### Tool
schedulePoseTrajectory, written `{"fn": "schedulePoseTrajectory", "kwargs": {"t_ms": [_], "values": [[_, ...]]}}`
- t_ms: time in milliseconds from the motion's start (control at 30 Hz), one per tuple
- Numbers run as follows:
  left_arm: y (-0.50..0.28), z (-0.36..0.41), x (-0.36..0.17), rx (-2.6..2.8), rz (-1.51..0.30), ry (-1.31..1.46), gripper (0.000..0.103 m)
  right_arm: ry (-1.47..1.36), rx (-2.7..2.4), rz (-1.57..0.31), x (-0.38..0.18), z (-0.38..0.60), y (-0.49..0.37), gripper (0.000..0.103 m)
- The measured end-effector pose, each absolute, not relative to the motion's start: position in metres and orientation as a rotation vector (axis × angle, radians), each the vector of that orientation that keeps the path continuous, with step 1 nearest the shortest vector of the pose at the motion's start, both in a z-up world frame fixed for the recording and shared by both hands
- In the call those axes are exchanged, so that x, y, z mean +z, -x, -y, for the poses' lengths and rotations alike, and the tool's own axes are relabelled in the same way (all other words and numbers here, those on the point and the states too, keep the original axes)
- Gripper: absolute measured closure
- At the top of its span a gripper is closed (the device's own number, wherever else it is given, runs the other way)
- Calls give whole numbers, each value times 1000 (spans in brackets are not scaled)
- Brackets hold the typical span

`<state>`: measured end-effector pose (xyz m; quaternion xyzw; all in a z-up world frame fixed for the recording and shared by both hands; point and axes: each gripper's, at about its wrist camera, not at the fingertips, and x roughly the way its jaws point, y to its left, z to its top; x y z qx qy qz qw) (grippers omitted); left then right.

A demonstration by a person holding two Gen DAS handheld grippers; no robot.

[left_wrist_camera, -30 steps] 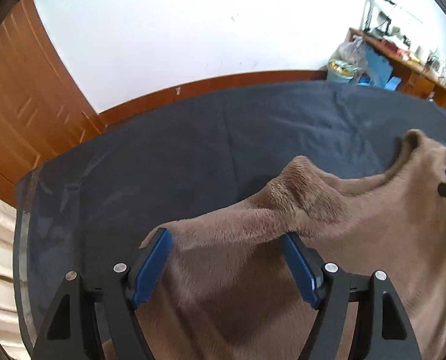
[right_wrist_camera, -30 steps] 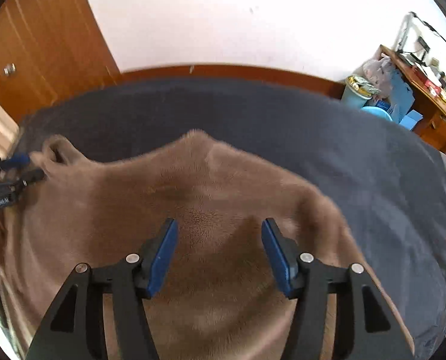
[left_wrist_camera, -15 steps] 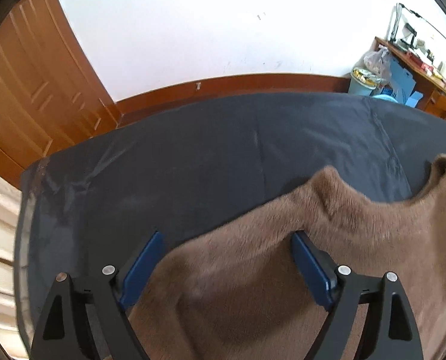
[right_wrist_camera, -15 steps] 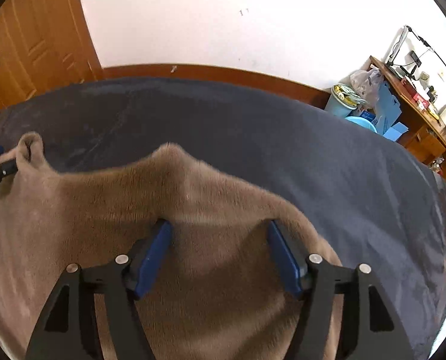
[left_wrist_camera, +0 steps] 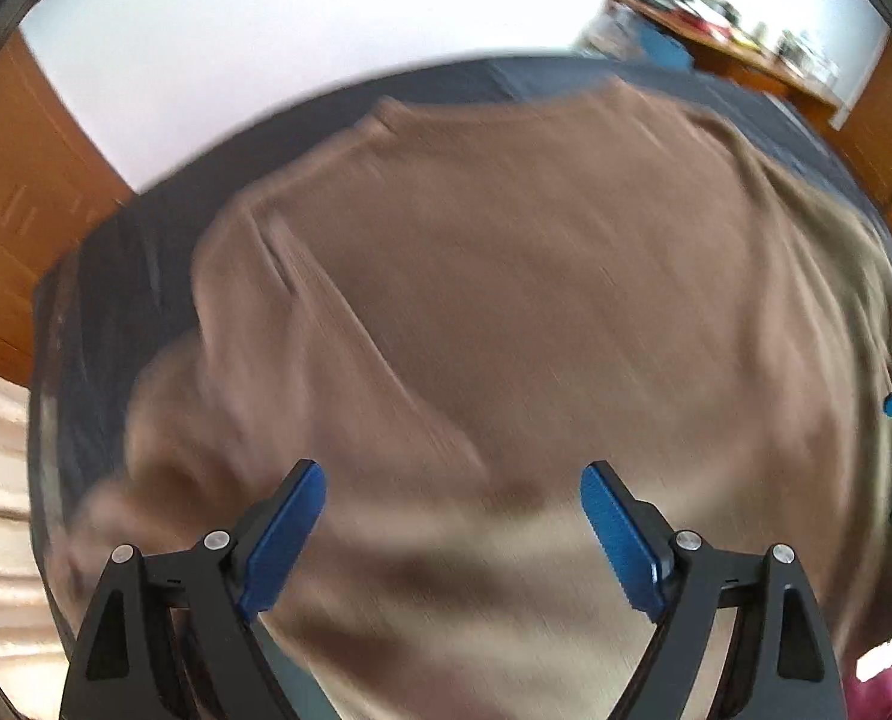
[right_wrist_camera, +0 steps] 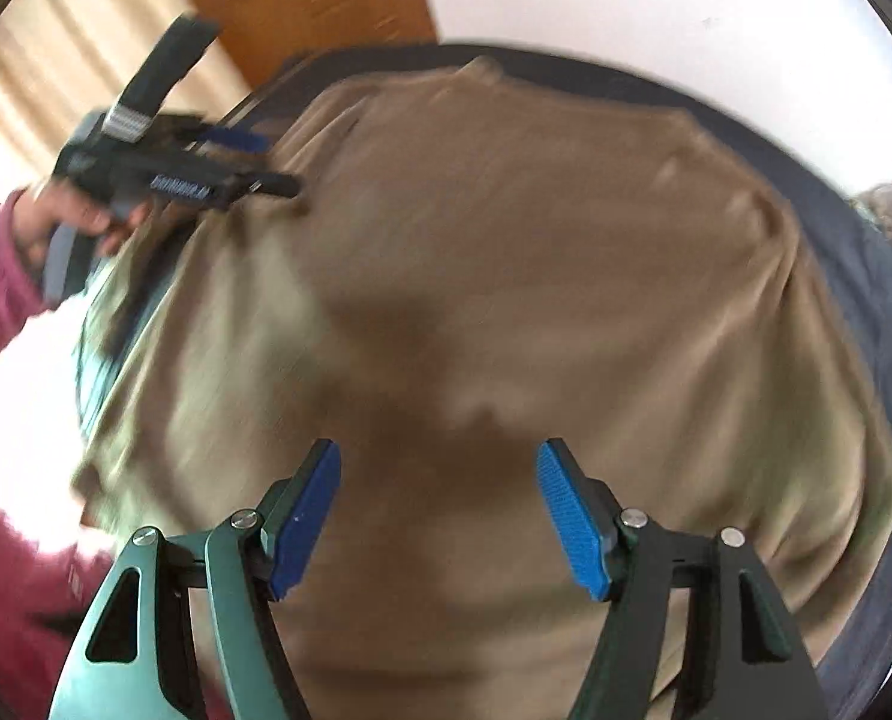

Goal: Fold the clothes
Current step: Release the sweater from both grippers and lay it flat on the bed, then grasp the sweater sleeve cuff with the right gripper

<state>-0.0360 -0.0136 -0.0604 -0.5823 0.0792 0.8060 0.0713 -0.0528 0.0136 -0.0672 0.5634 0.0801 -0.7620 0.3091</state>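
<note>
brown fleece garment lies spread on the dark bed cover, reaching toward twelve o'clock; left gripper and right gripper hover above, jaws apart, likely ready for a fold.

One brown garment, one dark cover, two grippers.

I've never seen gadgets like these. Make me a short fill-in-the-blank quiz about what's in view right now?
1. The garment spread out is ____ in colour.
2. It lies on a dark ____ sheet.
3. The pads on the left claw are ____.
4. The jaws of the right claw stand ____, gripping nothing.

Missing words: brown; blue; blue; open
</note>
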Motion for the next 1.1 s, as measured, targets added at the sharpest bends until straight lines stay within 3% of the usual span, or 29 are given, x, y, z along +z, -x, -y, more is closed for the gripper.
{"fn": "schedulePoseTrajectory", "kwargs": {"t_ms": [133,267,400,800,1100], "values": [[-30,-3,-70,2365,-268,1790,14,-1537,-1903,-221,-80,-15,-20,31],[-78,-6,-83,2385,-266,1821,14,-1575,-1892,-350,-104,-12,-78,31],[-112,-6,-100,2419,-413,1848,13,-1666,-1960,-430,-127,-35,-98,31],[-137,30,-97,2645,-342,1891,10,-1626,-2149,-246,-115,-85,-139,29],[-139,-9,-56,2588,-100,1774,10,-1585,-2470,10,-65,-172,-173,31]]}}
